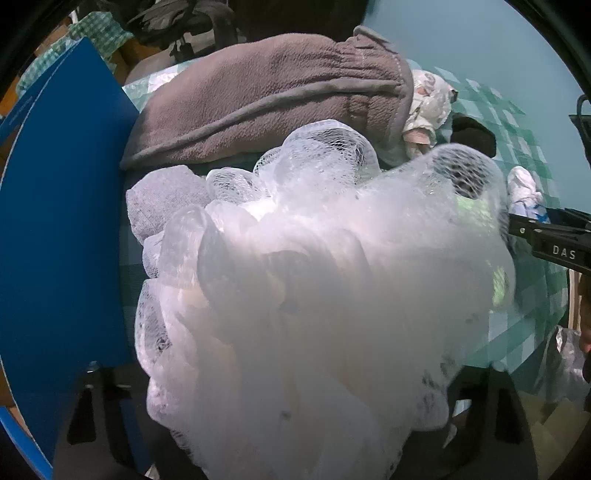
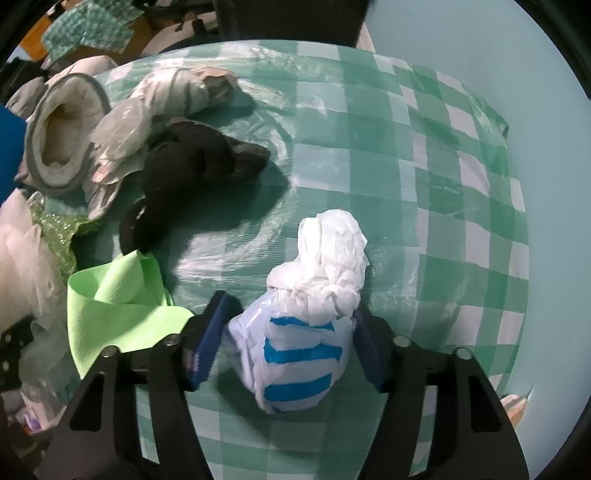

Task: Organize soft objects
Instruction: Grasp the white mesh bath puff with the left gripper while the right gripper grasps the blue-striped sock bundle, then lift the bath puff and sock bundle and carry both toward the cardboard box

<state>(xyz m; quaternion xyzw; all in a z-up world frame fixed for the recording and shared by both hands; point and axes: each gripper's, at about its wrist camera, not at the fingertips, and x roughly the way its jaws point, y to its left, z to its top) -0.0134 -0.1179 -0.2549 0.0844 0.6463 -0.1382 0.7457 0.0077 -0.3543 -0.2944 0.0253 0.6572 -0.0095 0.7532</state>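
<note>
— Where's the right gripper (image 2: 291, 343)?
— Jaws spread around the knotted bag (image 2: 314, 325) on the checked cloth (image 2: 424, 184), one pad (image 2: 212, 341) clear of it.
— And the left?
— Hidden behind the loofah (image 1: 314, 277); its grip can't be judged.

Checkered tablecloth (image 2: 424, 155) under knotted bag (image 2: 314, 325)

A table under a green-and-white checked cloth (image 2: 424, 155) fills most of the scene, its plastic surface catching pale glare. Beyond the table's far edge rises a plain pale teal wall (image 2: 461, 40). Off the table's far left corner lies more checked fabric (image 2: 88, 29) among dark clutter.
</note>
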